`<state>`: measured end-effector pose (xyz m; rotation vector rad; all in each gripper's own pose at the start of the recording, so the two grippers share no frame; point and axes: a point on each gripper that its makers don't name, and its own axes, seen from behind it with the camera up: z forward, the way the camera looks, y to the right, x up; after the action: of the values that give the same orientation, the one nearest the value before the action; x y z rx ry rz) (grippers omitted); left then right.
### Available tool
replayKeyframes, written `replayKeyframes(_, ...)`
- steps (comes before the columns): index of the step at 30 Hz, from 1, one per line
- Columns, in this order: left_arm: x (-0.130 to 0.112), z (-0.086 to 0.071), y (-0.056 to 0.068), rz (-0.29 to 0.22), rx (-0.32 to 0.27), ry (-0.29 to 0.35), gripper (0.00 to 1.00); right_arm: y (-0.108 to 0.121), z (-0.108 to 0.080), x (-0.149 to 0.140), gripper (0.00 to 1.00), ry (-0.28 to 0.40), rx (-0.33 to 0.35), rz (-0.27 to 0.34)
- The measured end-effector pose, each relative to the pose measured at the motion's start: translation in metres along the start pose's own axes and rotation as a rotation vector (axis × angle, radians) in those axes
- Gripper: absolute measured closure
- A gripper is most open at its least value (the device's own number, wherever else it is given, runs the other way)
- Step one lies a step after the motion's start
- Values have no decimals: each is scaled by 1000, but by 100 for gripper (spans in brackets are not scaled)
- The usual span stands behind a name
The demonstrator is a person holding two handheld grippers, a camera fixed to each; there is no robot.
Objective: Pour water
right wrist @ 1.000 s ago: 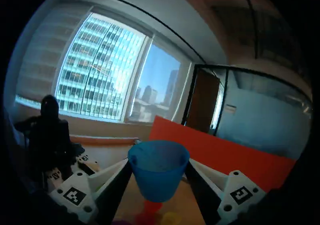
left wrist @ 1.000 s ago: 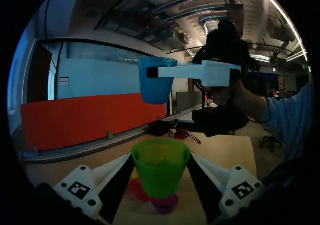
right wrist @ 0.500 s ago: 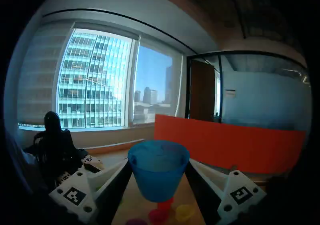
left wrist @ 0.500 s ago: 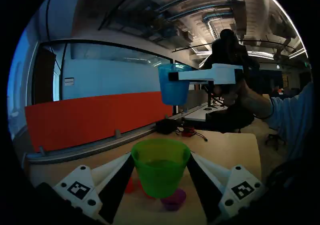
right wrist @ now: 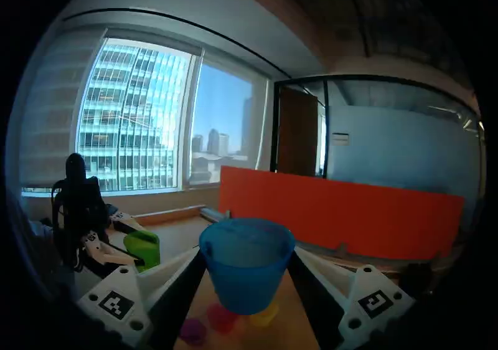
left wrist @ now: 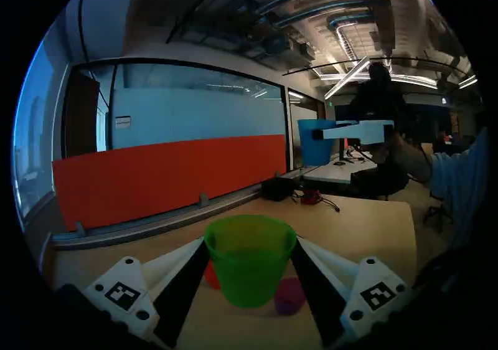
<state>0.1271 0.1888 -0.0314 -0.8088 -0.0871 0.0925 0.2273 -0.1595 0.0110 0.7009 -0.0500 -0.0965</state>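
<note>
A green cup (left wrist: 250, 269) stands upright between the fingers of my left gripper (left wrist: 249, 245), which is shut on it over the wooden table (left wrist: 361, 225). My right gripper (right wrist: 246, 250) is shut on a blue cup (right wrist: 246, 266), also upright. In the left gripper view the blue cup (left wrist: 313, 143) is far off to the right, higher than the green cup's rim, held by the white right gripper (left wrist: 324, 135) and a hand (left wrist: 398, 154). In the right gripper view the green cup (right wrist: 142, 247) sits low on the left, in the left gripper (right wrist: 127, 238).
Small cups stand on the table under the grippers: a red one (left wrist: 211, 276) and a purple one (left wrist: 289, 296); also a pink cup (right wrist: 220, 317), a purple cup (right wrist: 193, 331) and a yellow cup (right wrist: 264, 317). An orange partition (left wrist: 168, 172) runs along the table's far edge.
The blue cup, earlier high above the green cup, has moved off to the right and lower, farther away. The green cup has stayed in the left gripper.
</note>
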Motion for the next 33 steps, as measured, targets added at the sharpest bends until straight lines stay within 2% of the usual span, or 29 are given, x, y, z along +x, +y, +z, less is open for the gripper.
replayKeyframes(5, -7, -4, -9, 1, 17, -19, 14, 7, -9, -13, 11, -14, -11, -6)
replayKeyframes(11, -18, -5, -13, 3, 23, -45, 14, 6, -11, -32, 11, -37, 0, -4)
replayKeyframes(21, -39, -1, -10, 10, 7, -94, 14, 0, -12, -72, 10, -104, 32, 0)
replayKeyframes(33, -73, 6, -5, 8, -21, -180, 14, -5, -13, -127, 10, -231, 76, 4)
